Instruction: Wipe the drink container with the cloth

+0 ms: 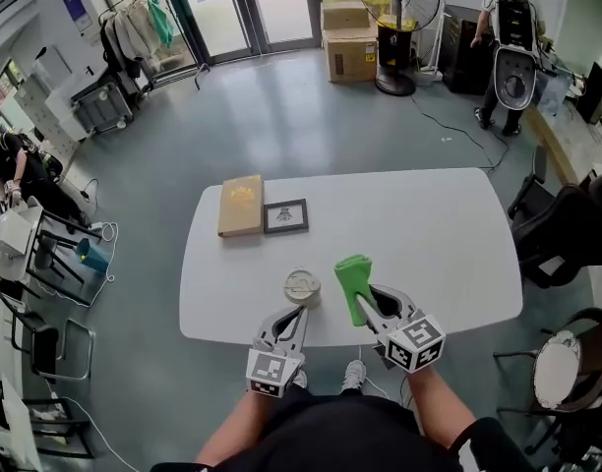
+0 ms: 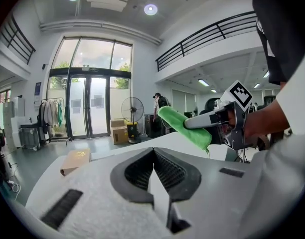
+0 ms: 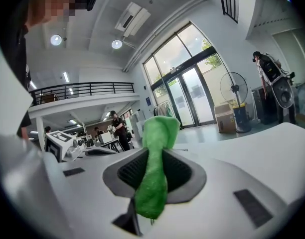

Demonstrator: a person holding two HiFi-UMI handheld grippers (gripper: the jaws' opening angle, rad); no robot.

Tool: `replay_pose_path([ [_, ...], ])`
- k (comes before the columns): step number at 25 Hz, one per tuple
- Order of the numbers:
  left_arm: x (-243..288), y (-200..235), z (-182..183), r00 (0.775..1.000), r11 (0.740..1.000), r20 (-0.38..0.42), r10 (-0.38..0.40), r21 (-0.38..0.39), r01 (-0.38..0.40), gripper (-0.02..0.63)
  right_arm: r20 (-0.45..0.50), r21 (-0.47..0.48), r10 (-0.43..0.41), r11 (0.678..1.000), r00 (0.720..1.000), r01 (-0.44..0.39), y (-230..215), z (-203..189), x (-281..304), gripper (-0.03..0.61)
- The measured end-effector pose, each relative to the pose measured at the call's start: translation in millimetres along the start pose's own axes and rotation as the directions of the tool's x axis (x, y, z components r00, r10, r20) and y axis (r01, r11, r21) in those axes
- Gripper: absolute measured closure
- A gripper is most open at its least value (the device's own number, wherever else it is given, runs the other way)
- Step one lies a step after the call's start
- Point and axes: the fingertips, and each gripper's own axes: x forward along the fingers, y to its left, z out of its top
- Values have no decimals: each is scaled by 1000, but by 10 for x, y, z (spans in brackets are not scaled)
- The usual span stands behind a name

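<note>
showing a white table (image 1: 429, 234) from steeply above, with a person standing at its near edge and holding a gripper in each hand. the drink container (image 1: 302, 287) stands upright near that edge, visible only as a round, pale top, its body hidden below. the left gripper (image 1: 299, 311) points at it from just beside, its jaws pressed together with nothing between them. the right gripper (image 1: 373, 303) is clamped on a green cloth (image 1: 353, 285), which is pinched at its lower part so that a folded free end sticks out past the jaw tips, close to the right of the container but apart from it. a tan book (image 1: 241, 205) and a small framed picture (image 1: 285, 215) lie further back, well clear. the cloth looks soft and limp, so it should bend around curves but will flop where unsupported. the container is probably rigid and smooth, likely light, and may slide or tip on the slick tabletop when rubbed. it would be best steadied by its side wall, below the top, with the left jaws opened around it.
</note>
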Motion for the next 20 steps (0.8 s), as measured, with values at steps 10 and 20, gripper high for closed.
replay_pose_path([
  [10,28,218,-108,996,996,-25,81,-32,-82,604,-46,60,21,998,999,-18,-185,-189,135,483],
  [20,86,220,-277,993,993,-64,95,-64,-99,604,-86,127,72,990,994,-60,-227,-366,398,483],
])
